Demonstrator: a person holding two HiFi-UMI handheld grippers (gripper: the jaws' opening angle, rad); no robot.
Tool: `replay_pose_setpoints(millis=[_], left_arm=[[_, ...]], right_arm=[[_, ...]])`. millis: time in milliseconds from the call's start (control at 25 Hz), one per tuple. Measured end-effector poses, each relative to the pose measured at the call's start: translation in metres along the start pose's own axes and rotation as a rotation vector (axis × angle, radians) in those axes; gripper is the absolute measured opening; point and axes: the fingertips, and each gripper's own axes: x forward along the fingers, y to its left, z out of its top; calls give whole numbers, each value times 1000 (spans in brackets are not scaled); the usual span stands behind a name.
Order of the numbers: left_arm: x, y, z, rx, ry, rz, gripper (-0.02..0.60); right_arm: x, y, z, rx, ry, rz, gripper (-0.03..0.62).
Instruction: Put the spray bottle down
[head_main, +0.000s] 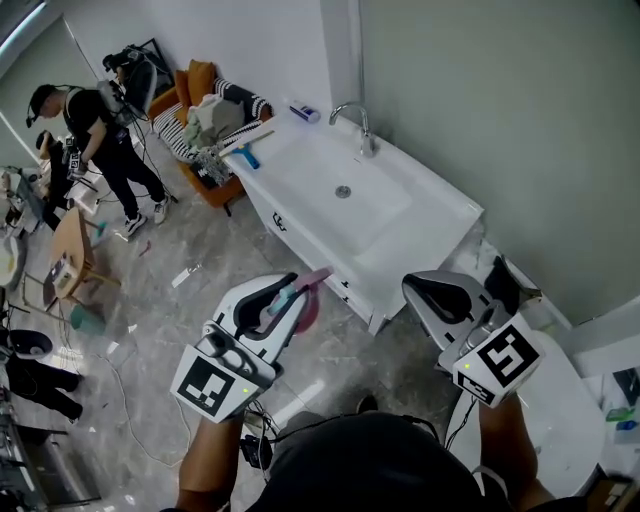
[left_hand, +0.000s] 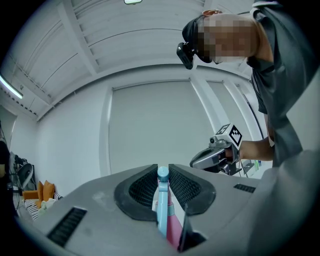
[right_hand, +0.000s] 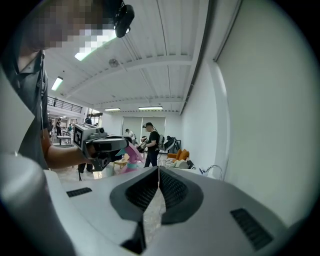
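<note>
White sink counter (head_main: 420, 200) fills the middle of the head view, its tap (head_main: 353, 118) by the wall. Left gripper (left_hand: 163, 176) is clamped on the pink spray bottle (left_hand: 171, 222) with the blue head, held in the air over the floor in front of the counter. From above, the jaws hide most of the bottle. Right gripper (right_hand: 158, 172) is closed, with nothing between its jaws.
</note>
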Motion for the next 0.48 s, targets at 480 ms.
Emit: replay_pose_setpoints(millis=[480], left_arm=[[-4, 11, -12, -25, 9, -40, 69]], right_arm=[[9, 10, -11, 40, 33, -27, 9]])
